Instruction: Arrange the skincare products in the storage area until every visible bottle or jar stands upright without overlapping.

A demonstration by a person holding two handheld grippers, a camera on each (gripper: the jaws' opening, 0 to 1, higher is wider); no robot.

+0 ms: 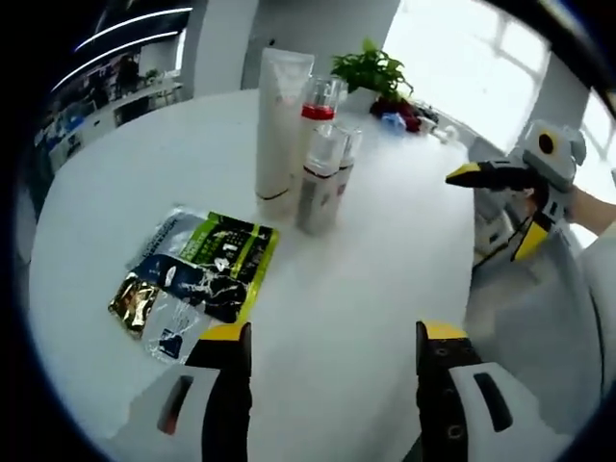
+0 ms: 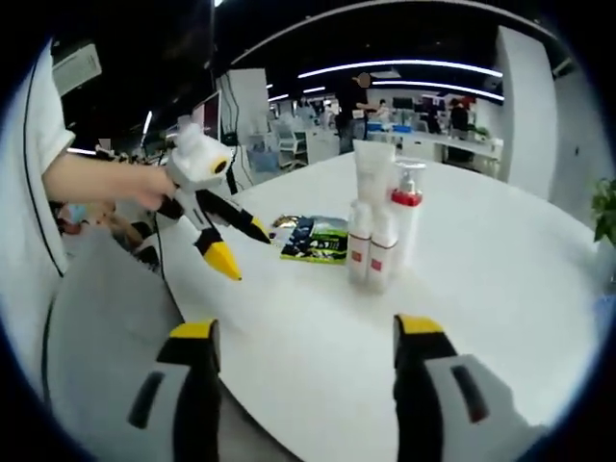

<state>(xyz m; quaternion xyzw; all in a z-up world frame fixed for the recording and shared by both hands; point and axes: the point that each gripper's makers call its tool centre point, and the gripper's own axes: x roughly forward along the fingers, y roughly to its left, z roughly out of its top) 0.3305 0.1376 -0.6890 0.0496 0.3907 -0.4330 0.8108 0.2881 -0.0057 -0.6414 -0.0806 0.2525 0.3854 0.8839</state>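
Both jaws stand open and hold nothing. Flat shiny packets lie near on the white surface. Farther off, small bottles and a tall tube stand upright together. They look light and tippy; hold each around its middle.

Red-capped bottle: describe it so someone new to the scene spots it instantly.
On the round white table, find the upright cluster of skincare products near the far side, beside the flat sachets. Within it, behind the two small clear-capped bottles and next to the tall white tube, stands the red-capped bottle. It alone has a red band beneath a clear cap.
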